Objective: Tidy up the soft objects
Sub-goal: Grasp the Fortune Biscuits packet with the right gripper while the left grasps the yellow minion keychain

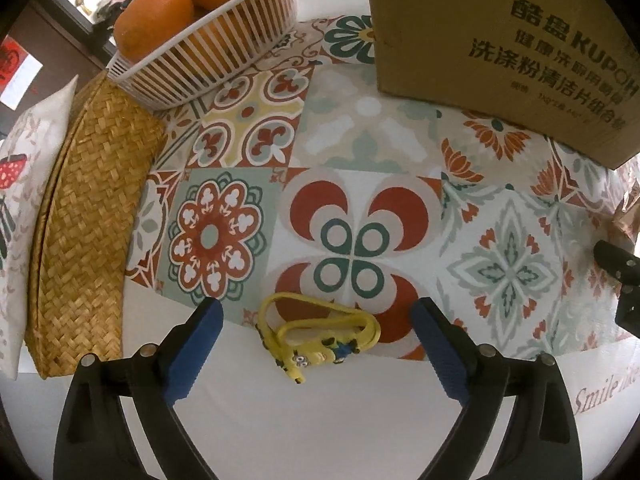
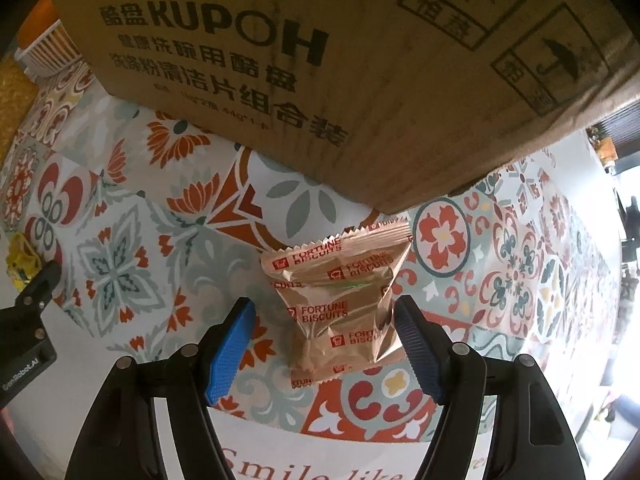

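Note:
A yellow minion strap [image 1: 316, 338] lies looped on the patterned tablecloth [image 1: 360, 152], between the open blue-padded fingers of my left gripper [image 1: 316, 312], which holds nothing. In the right wrist view a gold Fortune Biscuits packet [image 2: 340, 300] lies on the cloth between the open fingers of my right gripper [image 2: 326, 316], untouched. The strap also shows at the far left of the right wrist view [image 2: 20, 260]. The right gripper's body shows at the right edge of the left wrist view.
A large cardboard box [image 2: 320, 60] stands just behind the packet and at the back right in the left wrist view [image 1: 500, 48]. A white basket of oranges [image 1: 208, 40] is at the back left, with a woven straw pouch [image 1: 88, 220] and a pillow [image 1: 20, 184] beside it.

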Demonstrator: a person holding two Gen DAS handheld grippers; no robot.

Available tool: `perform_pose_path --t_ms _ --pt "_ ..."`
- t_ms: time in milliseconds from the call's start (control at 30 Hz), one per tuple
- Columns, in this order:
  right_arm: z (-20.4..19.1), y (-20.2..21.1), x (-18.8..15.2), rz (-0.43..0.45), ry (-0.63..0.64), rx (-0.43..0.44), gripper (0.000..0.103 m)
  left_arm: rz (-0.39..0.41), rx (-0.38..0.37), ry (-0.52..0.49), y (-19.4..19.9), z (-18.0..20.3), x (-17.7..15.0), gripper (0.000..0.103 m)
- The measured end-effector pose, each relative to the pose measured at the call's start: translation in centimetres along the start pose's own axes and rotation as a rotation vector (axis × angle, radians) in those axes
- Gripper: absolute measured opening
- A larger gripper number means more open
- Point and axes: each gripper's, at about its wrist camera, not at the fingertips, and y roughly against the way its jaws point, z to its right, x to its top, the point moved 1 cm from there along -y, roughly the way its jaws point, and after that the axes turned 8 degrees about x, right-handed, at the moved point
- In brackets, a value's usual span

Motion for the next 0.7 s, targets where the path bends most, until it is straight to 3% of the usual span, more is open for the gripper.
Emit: perform_pose_path --t_ms 233,367,500,700 --pt "-0.2 -0.6 0.5 0.011 -0.013 0.004 0.068 -0.008 -0.067 0.03 -1.1 -0.8 0.6 0.095" --pt "-1.1 0.0 -0.1 0.011 -0.021 0.055 0.049 -0.007 -0.121 0.041 -1.6 -1.4 0.4 0.083" --pt "-1.8 0.3 -0.2 0.015 -0.016 0.067 0.048 -0.013 -0.204 0.063 -2.2 -2.3 -0.1 0.064" --pt "-2.3 1.3 -1.3 0.064 -0.055 0.091 0.047 0.011 -0.238 0.025 -2.0 -2.7 -1.2 0.062"
